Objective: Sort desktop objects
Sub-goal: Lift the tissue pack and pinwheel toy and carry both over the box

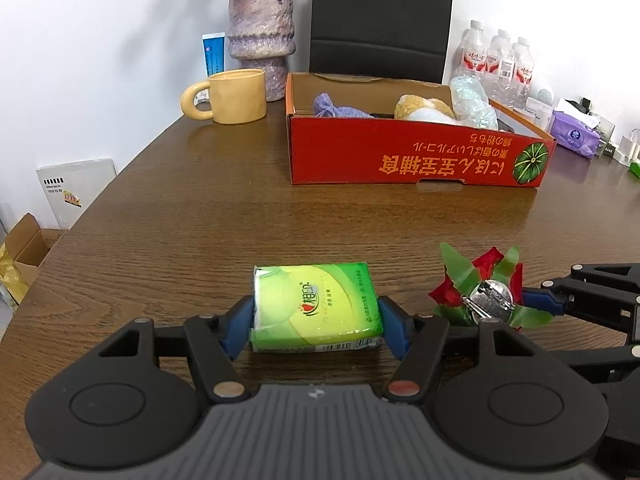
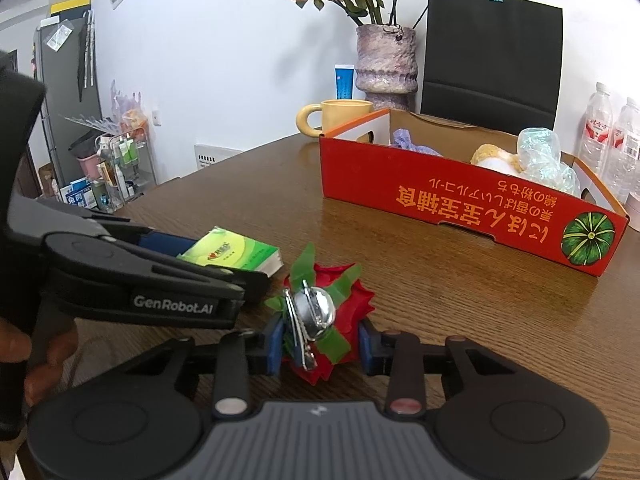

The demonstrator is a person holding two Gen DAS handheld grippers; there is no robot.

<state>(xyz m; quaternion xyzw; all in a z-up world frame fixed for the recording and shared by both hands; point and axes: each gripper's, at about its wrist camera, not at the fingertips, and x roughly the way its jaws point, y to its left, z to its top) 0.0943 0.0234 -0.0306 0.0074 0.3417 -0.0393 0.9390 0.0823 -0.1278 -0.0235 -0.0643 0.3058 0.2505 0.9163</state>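
Observation:
My left gripper (image 1: 318,322) is shut on a green tissue pack (image 1: 316,306) at the near part of the brown table (image 1: 200,200); the pack also shows in the right wrist view (image 2: 232,254). My right gripper (image 2: 320,344) is shut on a red fabric flower with green leaves and a silver clip (image 2: 320,312); the flower shows in the left wrist view (image 1: 480,292) just right of the pack. A red cardboard box (image 1: 416,152), also in the right wrist view (image 2: 460,200), stands further back, holding a purple pouch (image 1: 332,106), a yellow plush (image 1: 424,108) and a crumpled plastic bag (image 1: 472,102).
A yellow mug (image 1: 232,96) and a purple vase (image 1: 262,36) stand at the back left of the box. Water bottles (image 1: 496,60) and a purple wipes pack (image 1: 576,134) sit at the back right. A black chair (image 1: 380,20) is behind the box.

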